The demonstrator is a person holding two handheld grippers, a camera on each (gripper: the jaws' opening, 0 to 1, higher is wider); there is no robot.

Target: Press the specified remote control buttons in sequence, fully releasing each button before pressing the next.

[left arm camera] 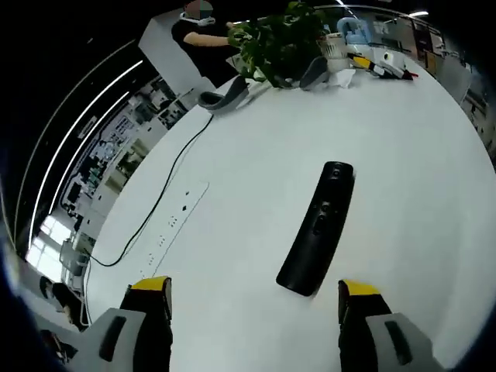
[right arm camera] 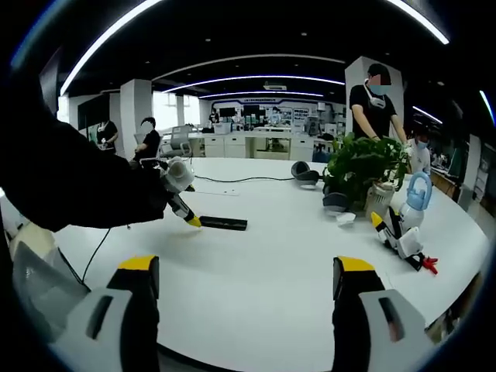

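- Left gripper view: the left gripper (left arm camera: 254, 298) has its 2 yellow-tipped jaws spread wide apart, gripping nothing.
- A black remote control (left arm camera: 318, 228) lies flat on the white table (left arm camera: 411, 163), just ahead of the jaws and nearer the right one, its long body running away from the camera.
- To the left of the remote, a white power strip (left arm camera: 174, 221) lies on the table, with a black cable (left arm camera: 167, 190) running from beside it toward the far edge.
- At the far end stand a leafy potted plant (left arm camera: 283, 39) and 2 grey headsets (left arm camera: 225, 97), with a person in a black top (left arm camera: 200, 39) behind them.
- Right gripper view: the right gripper (right arm camera: 246, 291) is also released, both jaws far apart over bare table (right arm camera: 256, 263).
- The left gripper (right arm camera: 184, 208) comes in from the left, held by a dark sleeve (right arm camera: 70, 186), its yellow tips just beside the near end of the remote control (right arm camera: 223, 223); whether they touch it I cannot tell.
- The plant (right arm camera: 360, 167) stands to the right, a blue and white toy (right arm camera: 407, 221) beyond it near the table edge.
- A person in black (right arm camera: 376, 105) stands behind the plant.
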